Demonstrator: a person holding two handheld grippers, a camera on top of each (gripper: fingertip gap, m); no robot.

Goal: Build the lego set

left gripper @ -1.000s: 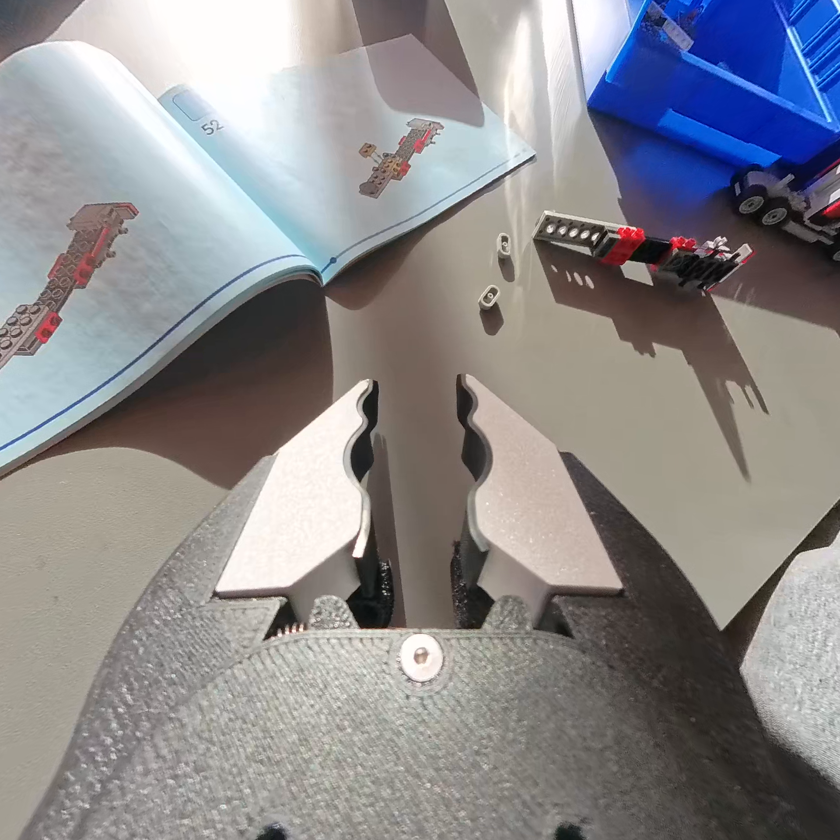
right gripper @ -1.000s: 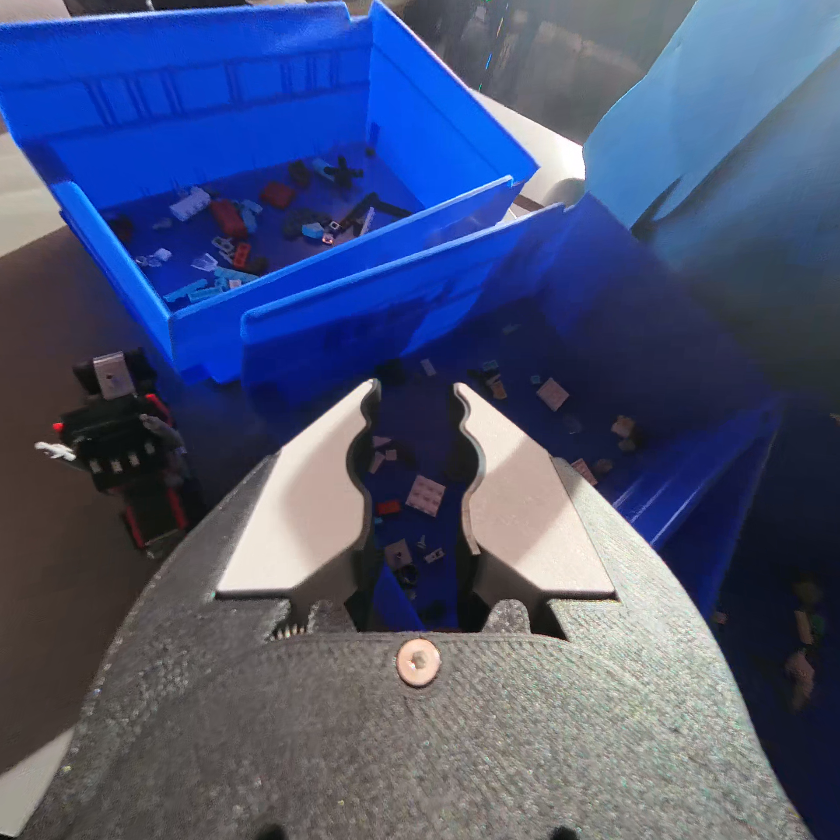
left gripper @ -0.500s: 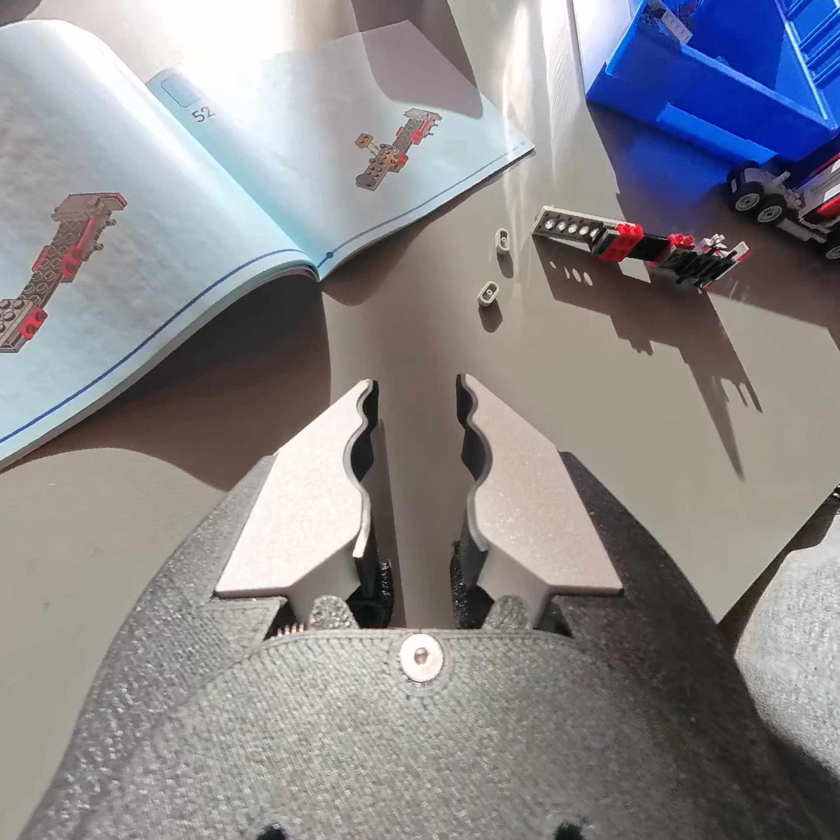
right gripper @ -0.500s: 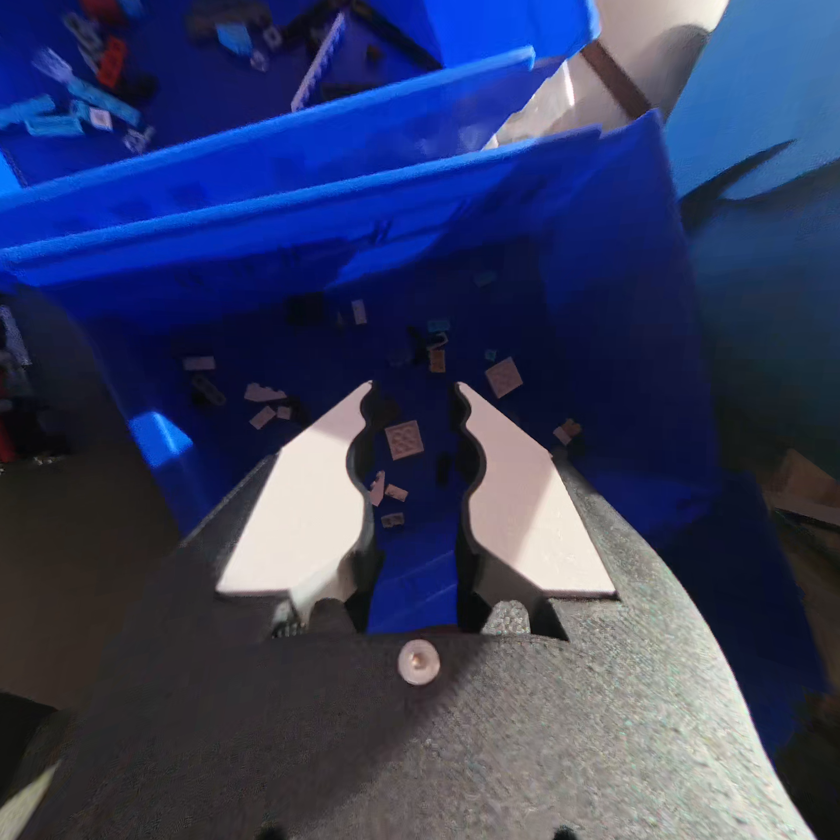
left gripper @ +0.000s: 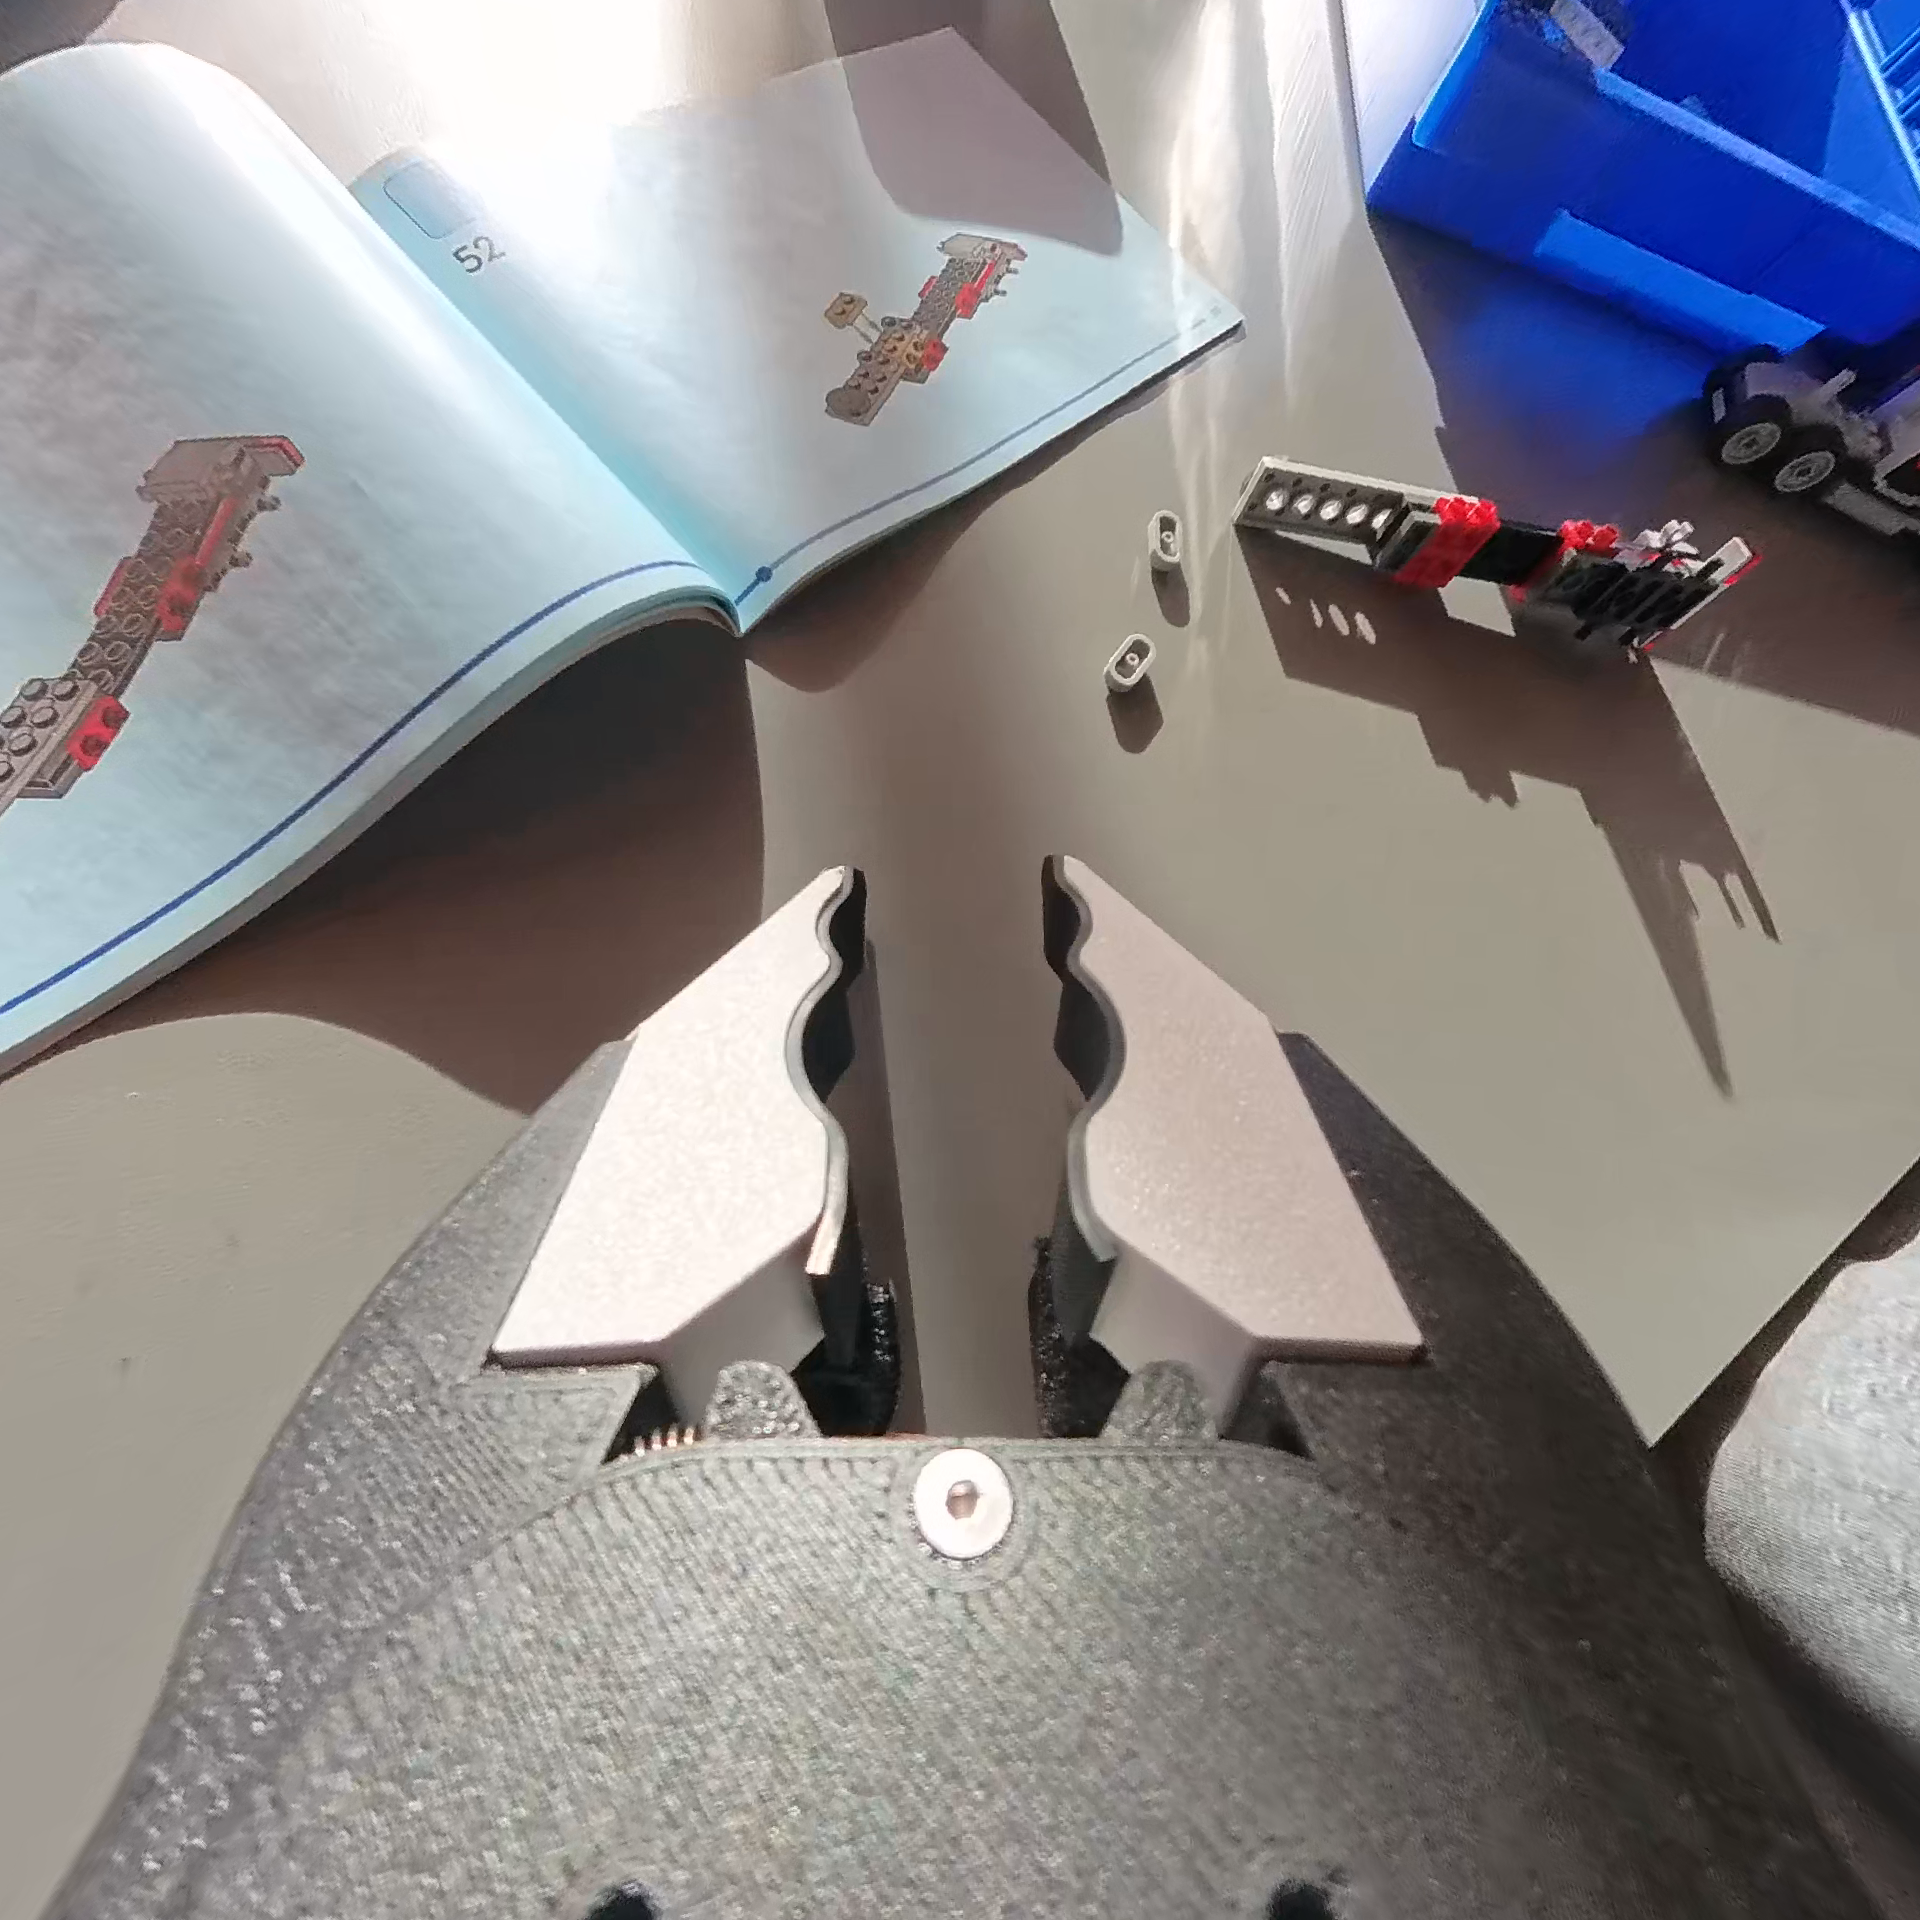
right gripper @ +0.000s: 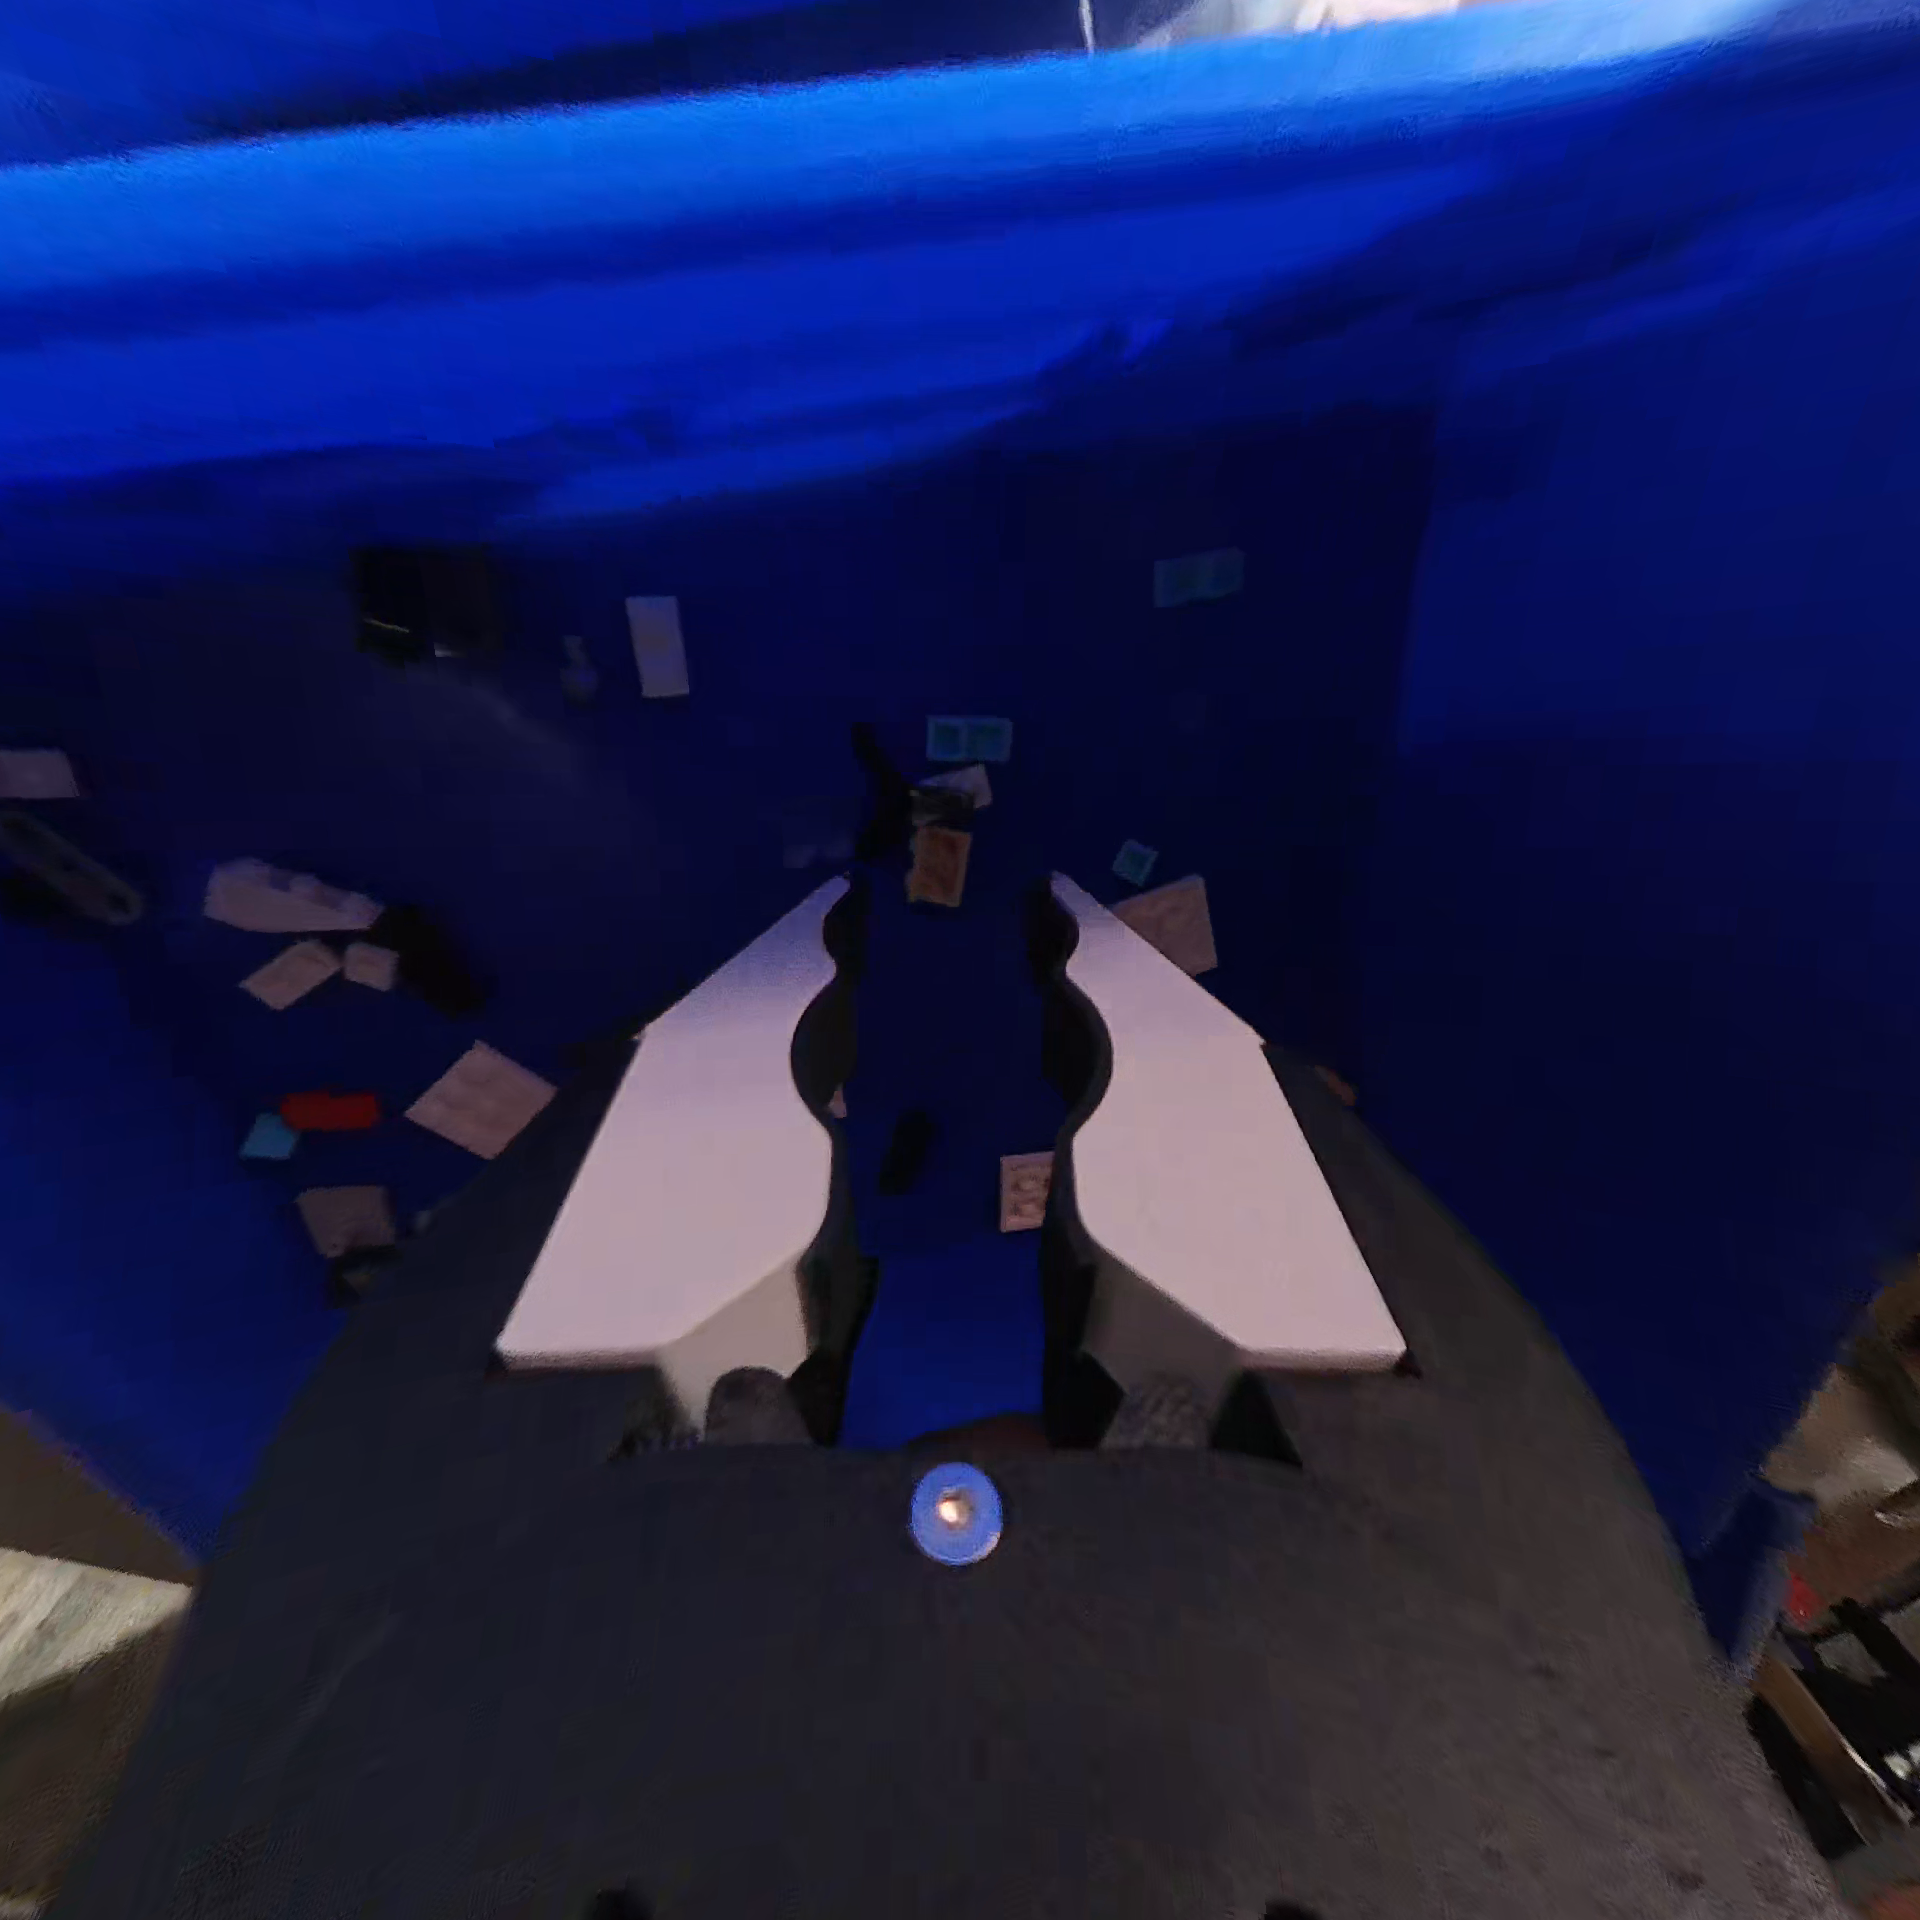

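An open instruction booklet [left gripper: 436, 436] lies on a grey worktop [left gripper: 1299, 987]. Just beside its right page sit two small grey pieces [left gripper: 1148, 597] and, beyond them, a partly built grey, red and black lego assembly [left gripper: 1496, 551]; a wheeled truck section [left gripper: 1808, 436] stands farther right, against a blue bin [left gripper: 1662, 177]. The left claw [left gripper: 951, 883] hovers empty and parted, near the booklet. The right claw [right gripper: 951, 894], also parted and empty, reaches into a blue bin [right gripper: 935, 312] of loose pieces [right gripper: 940, 862]. The build looks unfinished, with more parts to add.
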